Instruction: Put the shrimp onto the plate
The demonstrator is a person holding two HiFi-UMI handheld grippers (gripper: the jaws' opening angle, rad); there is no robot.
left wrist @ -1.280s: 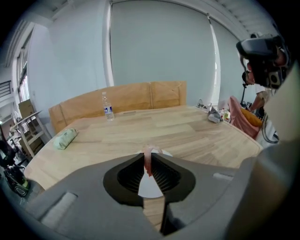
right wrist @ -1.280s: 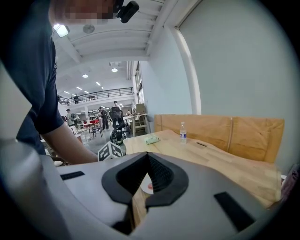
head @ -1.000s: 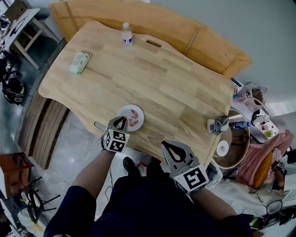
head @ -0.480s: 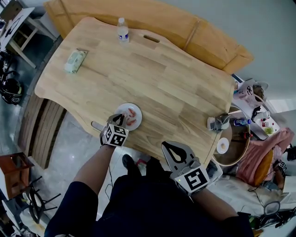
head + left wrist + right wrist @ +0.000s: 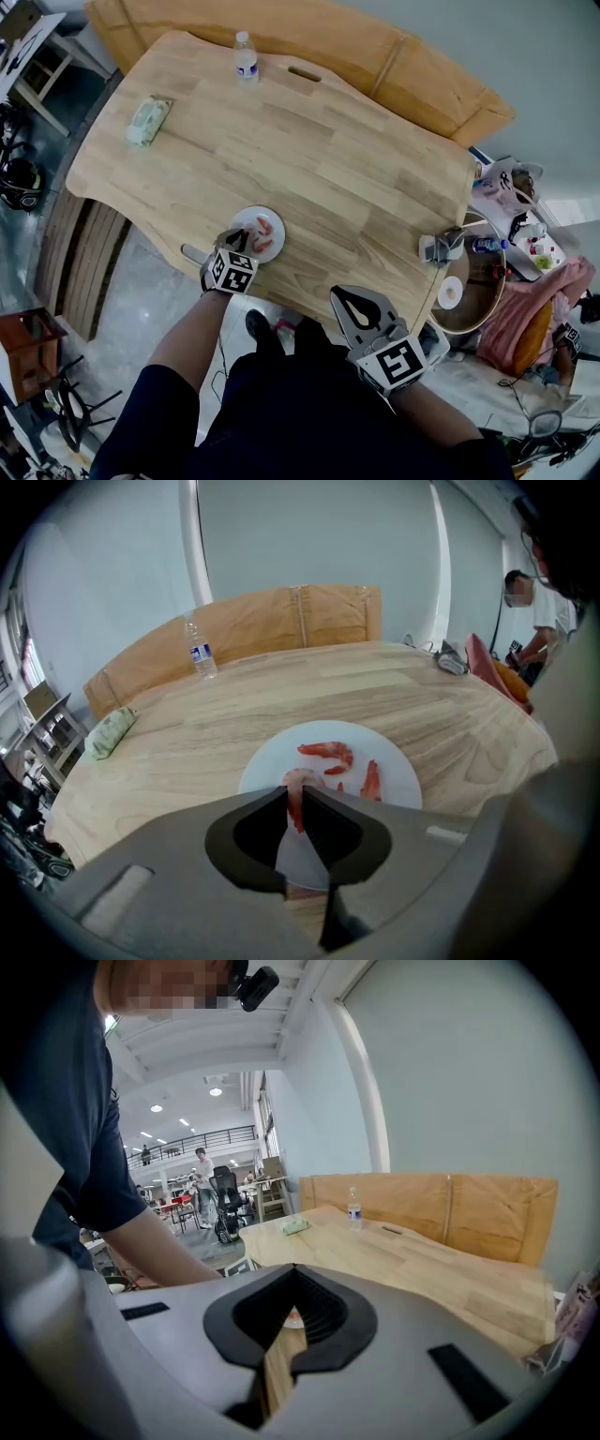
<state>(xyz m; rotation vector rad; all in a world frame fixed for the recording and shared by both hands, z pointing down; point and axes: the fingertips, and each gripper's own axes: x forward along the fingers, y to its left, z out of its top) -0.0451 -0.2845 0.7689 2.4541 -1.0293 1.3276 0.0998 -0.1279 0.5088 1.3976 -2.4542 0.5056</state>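
head view: wooden tabletop [image 5: 328,169], rounded corners. white plate [image 5: 246,220] near its front edge. left tool [image 5: 242,239] sits over the plate's near rim, marker cube facing up. right tool [image 5: 345,298] is held off the tabletop, close to the person's body, well apart from the plate.

left gripper view: left tool [image 5: 293,794] has its jaws clamped on a pink shrimp [image 5: 302,778]. the shrimp's curled body sticks out past the tips, over the near part of the plate [image 5: 394,771]. whether it touches the plate cannot be told. second shrimp [image 5: 328,752] lies curled on the plate's far half. third shrimp [image 5: 371,780] lies straight on the right side, apart from the second.

right gripper view: right tool [image 5: 293,1269] has its jaw tips together with nothing between them. a strip of tabletop and a bit of the plate show through the gap behind the tips. the person's forearm [image 5: 150,1241] reaches in at left.

other items on the tabletop:
- bottle [image 5: 245,58], clear, blue label, upright at the far edge; also seen at [image 5: 199,653] and [image 5: 354,1211].
- green pack [image 5: 148,122], flat, near the far left corner, well apart from the bottle; also seen at [image 5: 111,731] and [image 5: 295,1226].
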